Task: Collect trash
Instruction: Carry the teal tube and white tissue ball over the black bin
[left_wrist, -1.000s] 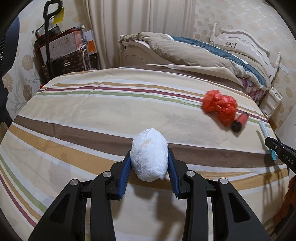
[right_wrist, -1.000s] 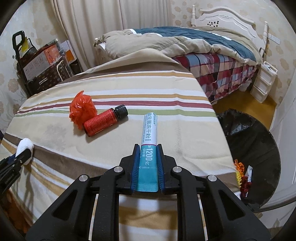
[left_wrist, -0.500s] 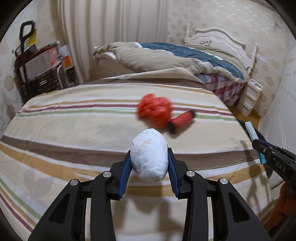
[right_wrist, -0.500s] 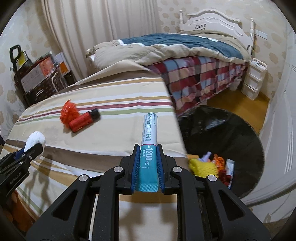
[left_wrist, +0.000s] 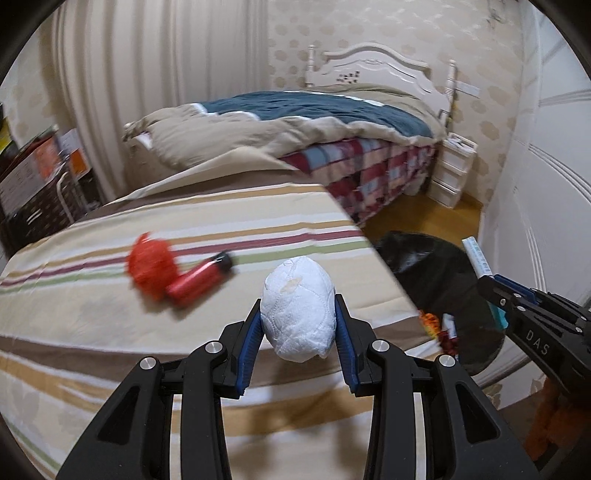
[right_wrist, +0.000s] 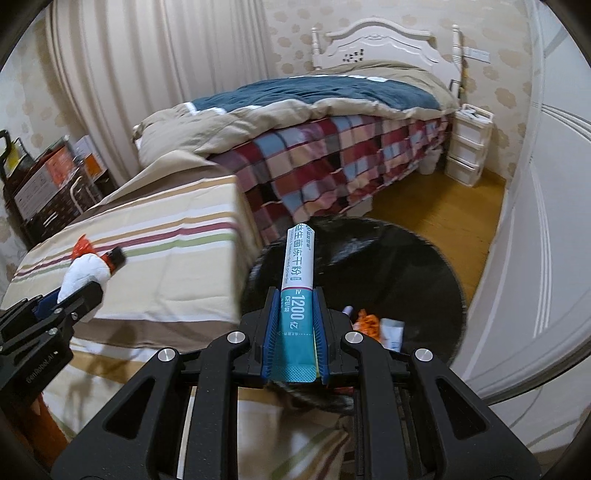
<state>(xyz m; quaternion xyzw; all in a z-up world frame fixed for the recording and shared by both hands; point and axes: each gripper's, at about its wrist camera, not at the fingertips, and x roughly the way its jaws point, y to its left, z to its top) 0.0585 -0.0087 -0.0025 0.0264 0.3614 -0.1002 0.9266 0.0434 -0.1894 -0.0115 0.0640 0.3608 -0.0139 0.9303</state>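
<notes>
My left gripper (left_wrist: 298, 314) is shut on a white crumpled wad (left_wrist: 299, 308), held above the striped bed near its right edge. My right gripper (right_wrist: 294, 299) is shut on a teal and white sachet (right_wrist: 297, 273), which hangs over the open black trash bag (right_wrist: 406, 266) on the floor. Several pieces of trash (right_wrist: 373, 325) lie inside the bag. On the bedspread a red crumpled bag (left_wrist: 151, 264) and a red bottle with a black cap (left_wrist: 199, 278) lie together. The right gripper (left_wrist: 491, 288) also shows at the right of the left wrist view, and the left gripper (right_wrist: 79, 291) at the left of the right wrist view.
The striped bed (left_wrist: 110, 332) fills the left. Behind it stands a second bed with a plaid skirt (right_wrist: 332, 162) and a white headboard (left_wrist: 373, 70). A white drawer unit (right_wrist: 467, 147) sits in the corner, a white door (right_wrist: 546, 221) on the right, boxes (right_wrist: 40, 184) at far left.
Both grippers have swung to the right with their loads. The trash bag has come into the middle of the right wrist view and into the left wrist view; the red items slid left.
</notes>
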